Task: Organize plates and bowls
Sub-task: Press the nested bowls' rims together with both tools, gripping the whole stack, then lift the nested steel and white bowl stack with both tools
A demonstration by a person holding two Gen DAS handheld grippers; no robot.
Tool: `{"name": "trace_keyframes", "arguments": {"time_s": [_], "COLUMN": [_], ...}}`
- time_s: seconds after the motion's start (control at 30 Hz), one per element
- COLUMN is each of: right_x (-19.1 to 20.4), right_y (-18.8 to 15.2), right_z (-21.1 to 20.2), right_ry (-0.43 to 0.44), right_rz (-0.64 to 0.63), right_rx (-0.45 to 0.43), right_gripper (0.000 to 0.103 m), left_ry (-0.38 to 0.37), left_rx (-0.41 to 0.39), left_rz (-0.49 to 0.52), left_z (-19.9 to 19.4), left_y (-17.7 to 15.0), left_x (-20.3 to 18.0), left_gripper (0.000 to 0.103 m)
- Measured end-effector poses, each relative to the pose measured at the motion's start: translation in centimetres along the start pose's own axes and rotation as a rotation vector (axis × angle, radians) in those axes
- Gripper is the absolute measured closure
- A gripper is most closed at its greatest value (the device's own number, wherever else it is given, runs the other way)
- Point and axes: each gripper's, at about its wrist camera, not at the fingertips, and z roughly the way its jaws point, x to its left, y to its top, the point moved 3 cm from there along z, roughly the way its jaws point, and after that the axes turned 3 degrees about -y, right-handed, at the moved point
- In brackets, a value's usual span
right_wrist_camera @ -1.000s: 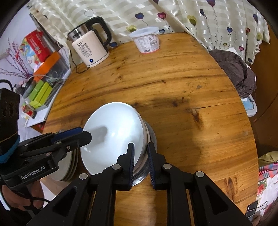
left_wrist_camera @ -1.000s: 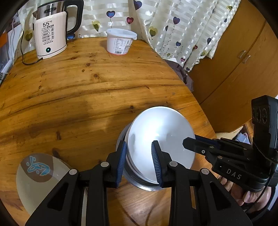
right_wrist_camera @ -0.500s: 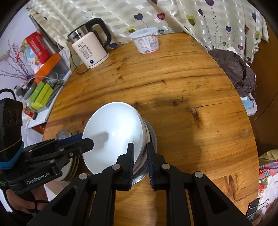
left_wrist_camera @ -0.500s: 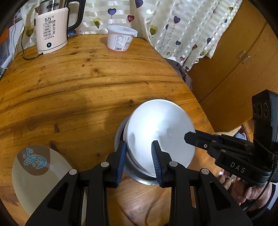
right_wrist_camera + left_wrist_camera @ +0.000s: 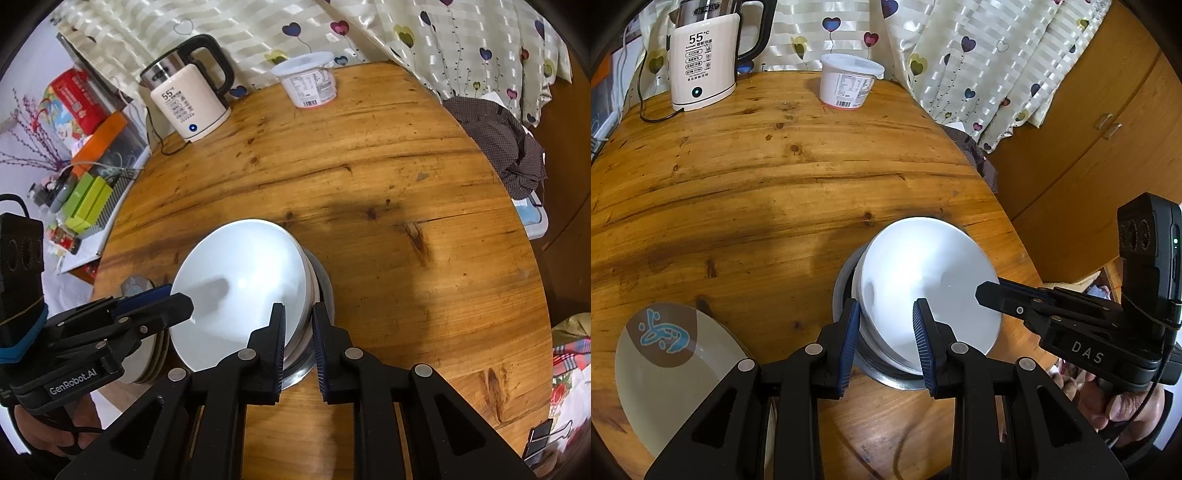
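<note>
A stack of white bowls (image 5: 923, 273) sits nested in a metal bowl (image 5: 842, 295) on the round wooden table (image 5: 757, 177). The top white bowl (image 5: 240, 284) is tilted. My left gripper (image 5: 884, 332) straddles the near rim of the stack, jaws apart around it. My right gripper (image 5: 298, 334) has its jaws narrowly apart around the bowls' right rim; it also shows in the left wrist view (image 5: 990, 291). A stack of plates, the top one with a blue fish pattern (image 5: 676, 362), lies to the left.
An electric kettle (image 5: 701, 62) and a lidded white tub (image 5: 847, 83) stand at the table's far edge. A heart-print curtain (image 5: 979, 55) hangs behind. A dark cloth (image 5: 498, 144) lies off the right edge. Boxes and clutter (image 5: 81, 177) sit left of the table.
Both grippers drew back slightly, so the bowls and table sit a little farther off. The right gripper's jaws have opened a little around the bowl rim. The tilted top bowl has settled lower.
</note>
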Motion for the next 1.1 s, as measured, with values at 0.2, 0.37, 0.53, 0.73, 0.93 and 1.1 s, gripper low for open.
{"name": "trace_keyframes", "arguments": {"time_s": [0.2, 0.37, 0.53, 0.73, 0.93, 1.1], "right_x": [0.1, -0.1, -0.5, -0.9, -1.4, -2.0], "right_y": [0.0, 0.1, -0.1, -0.2, -0.4, -0.9], "right_z": [-0.2, -0.6, -1.1, -1.9, -2.6, -3.0], "right_ry": [-0.008, -0.003, 0.011, 0.025, 0.045, 0.071], "right_rz": [-0.021, -0.030, -0.025, -0.023, -0.012, 0.010], "right_rx": [-0.013, -0.033, -0.053, -0.090, -0.121, -0.128], "right_gripper": [0.087, 0.087, 0.086, 0.087, 0.087, 0.087], "left_ry": [-0.007, 0.013, 0.022, 0.010, -0.015, -0.038], "left_rx": [-0.009, -0.034, -0.061, -0.089, -0.108, -0.113], "left_rz": [0.004, 0.007, 0.003, -0.017, -0.061, -0.102], "left_z": [-0.1, -0.5, -1.0, -1.5, -1.8, -1.7], "left_y": [-0.1, -0.4, -0.6, -0.9, -1.3, -1.7], "left_x": [0.1, 0.4, 1.0, 1.8, 2.9, 4.1], "left_gripper": [0.073, 0.073, 0.073, 0.073, 0.073, 0.073]}}
